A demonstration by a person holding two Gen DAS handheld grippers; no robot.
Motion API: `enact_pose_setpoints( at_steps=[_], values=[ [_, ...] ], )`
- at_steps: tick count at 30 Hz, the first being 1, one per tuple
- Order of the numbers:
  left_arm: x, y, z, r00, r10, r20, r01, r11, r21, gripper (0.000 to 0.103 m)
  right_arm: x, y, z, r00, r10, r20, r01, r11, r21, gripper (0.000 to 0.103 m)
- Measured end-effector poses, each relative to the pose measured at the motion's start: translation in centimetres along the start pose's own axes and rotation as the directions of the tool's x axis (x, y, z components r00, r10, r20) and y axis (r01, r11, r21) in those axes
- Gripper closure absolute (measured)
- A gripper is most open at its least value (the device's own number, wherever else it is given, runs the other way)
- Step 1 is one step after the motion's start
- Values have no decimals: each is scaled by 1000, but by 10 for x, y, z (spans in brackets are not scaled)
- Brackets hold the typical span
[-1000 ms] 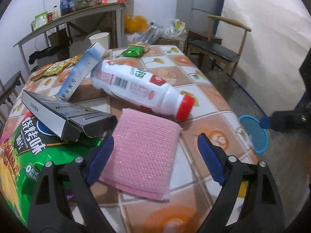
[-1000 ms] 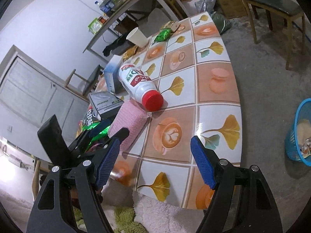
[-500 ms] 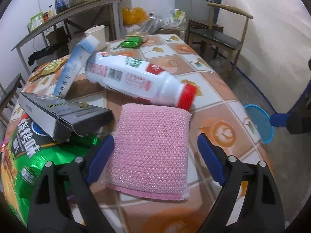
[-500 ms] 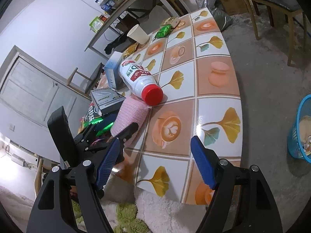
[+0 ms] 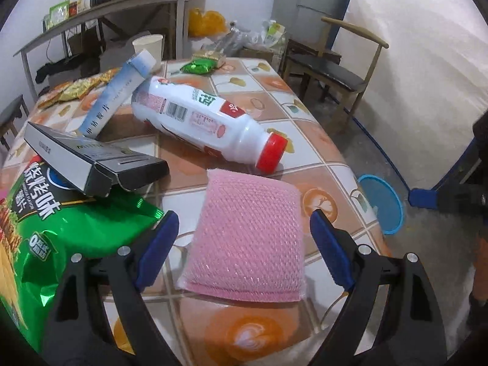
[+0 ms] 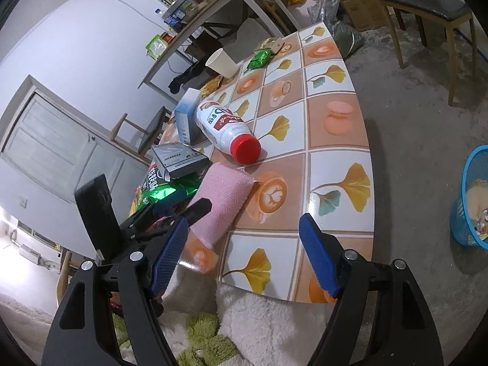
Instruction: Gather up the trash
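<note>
Straddling the pink sponge [image 5: 247,238], left gripper [image 5: 244,247] jaws gape untouching (right gripper [image 6: 244,253] released, empty).

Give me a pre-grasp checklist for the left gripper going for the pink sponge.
1. Left gripper jaws open: ok.
2. Pink mesh scrubbing sponge between the jaws, pads not pressing: ok.
3. Green foil chip bag clear of the fingers: not ok, its corner lies against the left-hand one.
4. White plastic bottle with red cap clear of the sponge: cannot tell, the cap sits right at its far edge.
5. Right gripper open, holding nothing: ok.
6. Blue plastic waste basket on the floor, accessible: ok.
</note>
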State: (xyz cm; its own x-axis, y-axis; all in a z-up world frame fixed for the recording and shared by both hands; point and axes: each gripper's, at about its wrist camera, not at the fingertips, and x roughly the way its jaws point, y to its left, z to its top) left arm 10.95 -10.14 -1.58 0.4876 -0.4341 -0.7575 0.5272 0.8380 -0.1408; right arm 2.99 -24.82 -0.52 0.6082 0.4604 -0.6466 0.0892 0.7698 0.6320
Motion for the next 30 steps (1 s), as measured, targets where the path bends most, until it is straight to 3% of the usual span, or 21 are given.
enact_pose_setpoints(
  at_steps=[4, 8, 14, 20, 30],
  values=[
    [10, -3, 2, 999, -6, -51, 6, 1000, -6, 19, -6, 3, -2, 1000, 1, 12, 0, 1000, -12, 30],
    [19, -13, -2, 996, 17, -90, -12, 998, 57, 19, -10, 1, -4, 1000, -2, 20, 2, 1000, -4, 30],
    [19, -10, 0, 996, 41, -79, -37, 998, 45, 19, -7, -2, -7, 1000, -5, 12, 5, 1000, 7, 30],
    [26, -12, -2, 991, 88, -100, -78, 992, 96, 19, -5, 0, -7, 1000, -3, 7, 3, 1000, 2, 30],
    [20, -12, -5, 994, 57, -96, -49, 995, 85, 24, -3, 2, -9, 1000, -14, 0, 14, 1000, 7, 30]
  ],
)
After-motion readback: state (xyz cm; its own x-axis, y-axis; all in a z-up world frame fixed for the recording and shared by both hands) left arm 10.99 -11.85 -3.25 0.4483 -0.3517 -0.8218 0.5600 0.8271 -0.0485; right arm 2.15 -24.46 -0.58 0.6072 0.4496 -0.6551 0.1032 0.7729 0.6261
